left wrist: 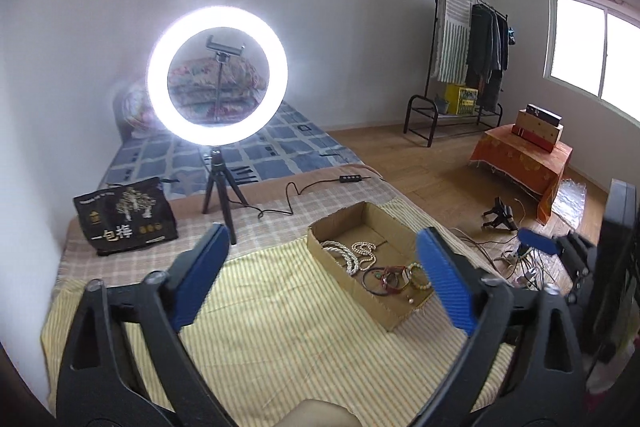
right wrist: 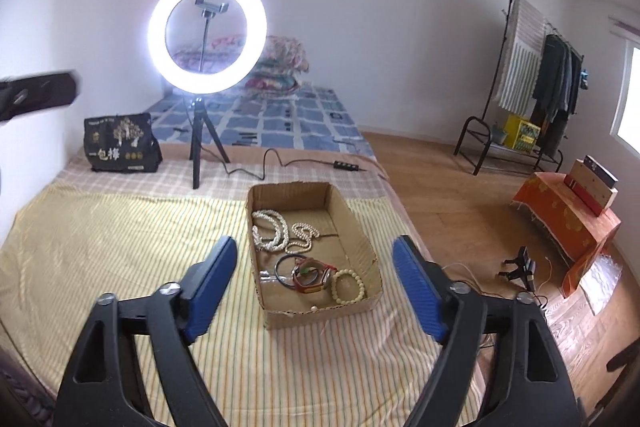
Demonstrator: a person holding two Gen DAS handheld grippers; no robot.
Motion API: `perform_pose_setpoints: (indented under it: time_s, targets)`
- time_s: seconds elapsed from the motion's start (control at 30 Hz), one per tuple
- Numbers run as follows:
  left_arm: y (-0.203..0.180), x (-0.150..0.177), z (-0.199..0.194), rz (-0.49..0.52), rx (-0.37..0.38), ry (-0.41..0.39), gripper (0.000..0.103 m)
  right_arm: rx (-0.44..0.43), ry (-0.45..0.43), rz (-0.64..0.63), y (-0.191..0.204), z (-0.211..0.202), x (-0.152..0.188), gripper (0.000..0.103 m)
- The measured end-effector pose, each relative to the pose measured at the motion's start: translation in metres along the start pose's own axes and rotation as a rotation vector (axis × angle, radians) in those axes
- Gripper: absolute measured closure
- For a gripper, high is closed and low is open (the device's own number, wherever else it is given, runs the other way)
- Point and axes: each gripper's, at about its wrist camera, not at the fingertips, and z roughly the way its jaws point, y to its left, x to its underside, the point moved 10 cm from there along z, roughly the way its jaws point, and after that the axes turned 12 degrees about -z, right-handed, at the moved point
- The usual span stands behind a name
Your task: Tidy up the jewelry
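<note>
On the far left of the bed we see a black bag with gold print lying on the checked blanket, close to the wall. Just right of it a lit ring light stands on a small black tripod, its cable trailing right across the blanket to an inline switch. Nearer to us a yellow striped cloth covers the bed, and on its right part sits an open cardboard box, the holder of the jewelry. Inside it, at the far end, white bead necklaces lie coiled; at the near end we find a dark bangle, a red bracelet overlapping it, and a pale bead bracelet just to the right. Our left tongs are spread wide apart above the cloth, holding nothing, with the box showing between the blue pads. Our right tongs are likewise spread wide and empty, framing the near end of the box. Farther right, on the wooden floor, stand a clothes rack with hanging garments and a low stand draped in orange cloth.
</note>
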Motion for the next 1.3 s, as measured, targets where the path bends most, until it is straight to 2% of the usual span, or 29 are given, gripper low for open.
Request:
perform_pose_setpoints:
  time_s: [0.17, 0.47, 0.63, 0.8, 1.3]
  targets:
    - [0.001, 0.021, -0.019, 0.003, -0.001, 0.002, 0.002, 0.005, -0.028, 0.011, 0.000, -0.009, -0.003, 0.021]
    - [-0.008, 0.052, -0.033, 0.090, -0.040, 0.018, 0.001, 0.010, -0.088, 0.042, 0.001, -0.023, -0.012, 0.021]
    - [-0.004, 0.054, -0.036, 0.092, -0.066, -0.001, 0.000, 0.025, -0.091, 0.036, 0.003, -0.022, -0.012, 0.021]
    - [0.001, 0.051, -0.036, 0.058, -0.058, -0.008, 0.000, 0.007, -0.062, 0.050, 0.005, -0.015, -0.007, 0.021]
    - [0.000, 0.051, -0.035, 0.057, -0.064, -0.016, 0.000, 0.015, -0.042, 0.065, 0.000, -0.014, -0.002, 0.021]
